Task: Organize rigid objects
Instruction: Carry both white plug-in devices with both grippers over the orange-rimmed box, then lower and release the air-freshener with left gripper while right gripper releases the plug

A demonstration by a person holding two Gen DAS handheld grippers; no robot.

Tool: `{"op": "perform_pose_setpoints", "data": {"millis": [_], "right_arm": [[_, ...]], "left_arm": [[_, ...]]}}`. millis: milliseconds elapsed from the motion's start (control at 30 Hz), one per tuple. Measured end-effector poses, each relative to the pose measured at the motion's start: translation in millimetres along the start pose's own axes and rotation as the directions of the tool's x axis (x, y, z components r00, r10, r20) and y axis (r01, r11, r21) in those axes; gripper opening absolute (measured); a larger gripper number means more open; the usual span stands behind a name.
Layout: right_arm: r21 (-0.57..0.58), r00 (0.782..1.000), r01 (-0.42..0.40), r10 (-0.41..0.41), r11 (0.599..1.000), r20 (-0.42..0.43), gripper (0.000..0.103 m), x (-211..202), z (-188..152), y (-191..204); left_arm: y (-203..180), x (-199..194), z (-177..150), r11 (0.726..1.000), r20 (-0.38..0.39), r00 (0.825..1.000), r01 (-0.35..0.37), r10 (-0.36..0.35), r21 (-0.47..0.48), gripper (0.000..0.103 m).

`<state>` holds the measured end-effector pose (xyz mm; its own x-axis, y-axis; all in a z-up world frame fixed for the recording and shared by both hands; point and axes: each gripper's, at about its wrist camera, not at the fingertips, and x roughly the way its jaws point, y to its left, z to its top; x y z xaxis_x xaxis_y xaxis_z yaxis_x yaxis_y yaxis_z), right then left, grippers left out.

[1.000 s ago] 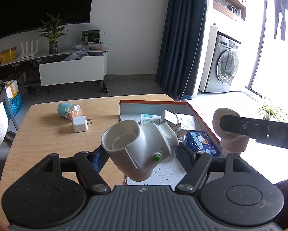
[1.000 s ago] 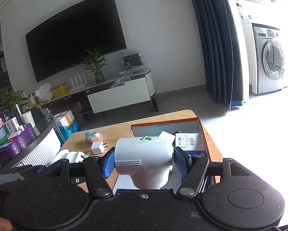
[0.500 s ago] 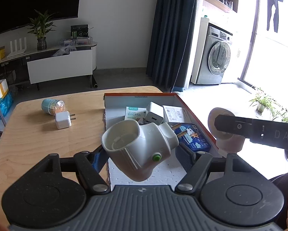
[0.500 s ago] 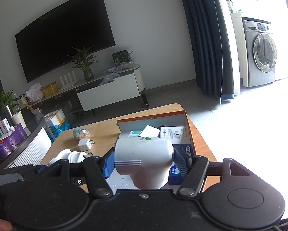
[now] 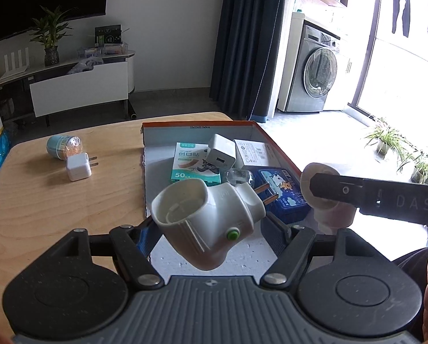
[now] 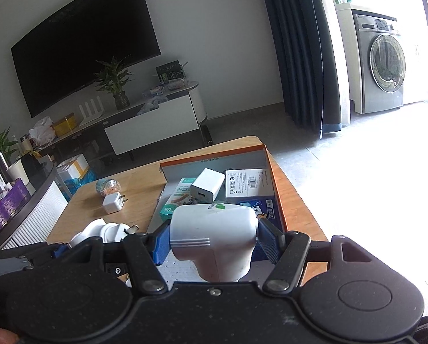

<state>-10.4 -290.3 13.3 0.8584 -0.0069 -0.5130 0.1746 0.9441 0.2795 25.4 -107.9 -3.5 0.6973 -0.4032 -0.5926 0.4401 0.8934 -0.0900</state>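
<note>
1. A black television (image 6: 82, 54) hangs on the far wall.
2. A potted plant (image 6: 115, 86) stands on the low white cabinet (image 6: 153, 127) below it.
3. Dark curtains (image 6: 302, 51) hang right of that.
4. A washing machine (image 6: 381, 66) stands far right.

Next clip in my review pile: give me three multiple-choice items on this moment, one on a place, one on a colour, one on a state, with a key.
1. Where does the small white charger with two prongs lie?
A. inside the box
B. on the bare tabletop beside the teal jar
C. on the floor

2. What colour is the button on the plug adapter held by the left gripper?
A. red
B. green
C. yellow

3. What is the right gripper doing?
A. open and holding nothing
B. shut on a white adapter
C. resting flat on the table

Key: B, the charger lies by the teal jar, outside the box; B, the plug adapter in the left gripper has a green button; B, the right gripper clamps the white adapter.
</note>
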Motion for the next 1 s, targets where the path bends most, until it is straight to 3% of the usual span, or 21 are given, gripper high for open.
{"op": "perform_pose_setpoints", "data": {"millis": [433,1000], "right_arm": [[0.022,0.999,0.026,-0.025,0.999,-0.047,0.077,17.5,-7.6,-11.7],[0.057,0.998,0.033,-0.036,0.998,0.050,0.077,6.5,-0.2,-18.6]], "left_arm": [[-4.1,17.7,-1.4,1.000,-0.039,0.999,0.021,-0.021,0.011,0.075],[-12.1,23.9,3.1,0.997,-0.043,0.997,0.069,-0.068,0.018,0.077]]}}
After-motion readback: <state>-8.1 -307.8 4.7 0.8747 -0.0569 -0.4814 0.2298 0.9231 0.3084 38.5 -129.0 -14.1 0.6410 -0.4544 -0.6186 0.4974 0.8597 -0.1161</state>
